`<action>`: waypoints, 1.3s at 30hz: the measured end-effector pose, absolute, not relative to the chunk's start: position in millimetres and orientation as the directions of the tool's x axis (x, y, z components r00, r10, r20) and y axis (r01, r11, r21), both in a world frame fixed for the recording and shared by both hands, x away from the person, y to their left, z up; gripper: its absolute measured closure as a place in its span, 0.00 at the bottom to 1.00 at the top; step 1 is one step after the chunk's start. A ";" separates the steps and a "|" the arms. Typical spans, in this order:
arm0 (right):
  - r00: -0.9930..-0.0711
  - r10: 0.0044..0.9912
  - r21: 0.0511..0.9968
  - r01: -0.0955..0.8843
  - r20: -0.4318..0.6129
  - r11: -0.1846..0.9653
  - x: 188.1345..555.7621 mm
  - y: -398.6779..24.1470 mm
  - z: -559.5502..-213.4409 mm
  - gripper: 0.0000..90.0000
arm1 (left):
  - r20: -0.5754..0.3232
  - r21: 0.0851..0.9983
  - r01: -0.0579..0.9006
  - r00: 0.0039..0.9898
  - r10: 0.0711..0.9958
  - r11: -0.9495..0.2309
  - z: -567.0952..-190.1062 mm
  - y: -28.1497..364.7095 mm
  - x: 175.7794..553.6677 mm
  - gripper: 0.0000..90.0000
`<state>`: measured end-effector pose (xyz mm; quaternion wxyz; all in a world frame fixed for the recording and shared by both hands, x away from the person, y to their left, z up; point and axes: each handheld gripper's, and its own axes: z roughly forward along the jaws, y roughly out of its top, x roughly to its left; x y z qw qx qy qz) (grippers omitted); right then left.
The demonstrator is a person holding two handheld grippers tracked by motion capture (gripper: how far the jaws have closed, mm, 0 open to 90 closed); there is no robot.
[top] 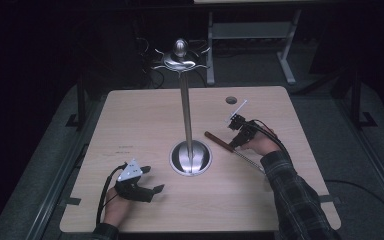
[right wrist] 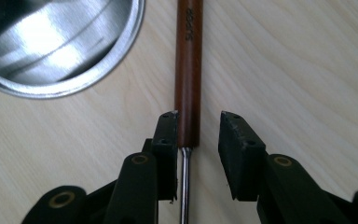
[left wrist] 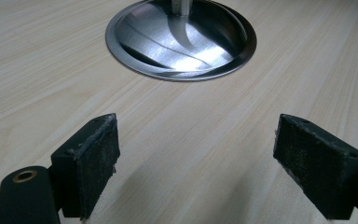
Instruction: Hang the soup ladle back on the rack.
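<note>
On the wooden table, beside the steel stand with its round base, my right gripper straddles the brown-handled utensil lying flat, jaws parted and not pressing it, while my left gripper rests wide open, holding nothing.

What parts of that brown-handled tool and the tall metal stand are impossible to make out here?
- Tool's far metal end: in the high view the wire runs under the person's sleeve, so what it ends in is hidden.
- Printing on the brown handle: too blurred to read in the right gripper view.
- Stand's pole and top: cut off by the upper edge in the left gripper view, above the round base.
- Top hooks: small and dim against the dark background in the high view.
</note>
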<state>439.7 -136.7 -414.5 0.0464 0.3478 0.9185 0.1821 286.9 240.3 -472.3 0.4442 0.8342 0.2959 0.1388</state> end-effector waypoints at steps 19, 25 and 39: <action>-0.792 0.610 0.220 0.592 -0.021 0.775 451.3 -107.4 -439.1 0.76 | -0.033 0.826 0.368 0.788 0.615 -0.427 -472.3 240.6 286.7 0.16; -0.786 0.618 0.219 0.602 -0.005 0.768 451.6 -108.1 -439.2 0.80 | -0.031 0.827 0.366 0.788 0.615 -0.427 -472.5 240.3 286.6 0.16; -0.761 0.649 0.250 0.632 0.018 0.734 450.0 -112.5 -438.5 0.82 | -0.033 0.826 0.368 0.788 0.615 -0.427 -472.4 240.5 286.7 0.16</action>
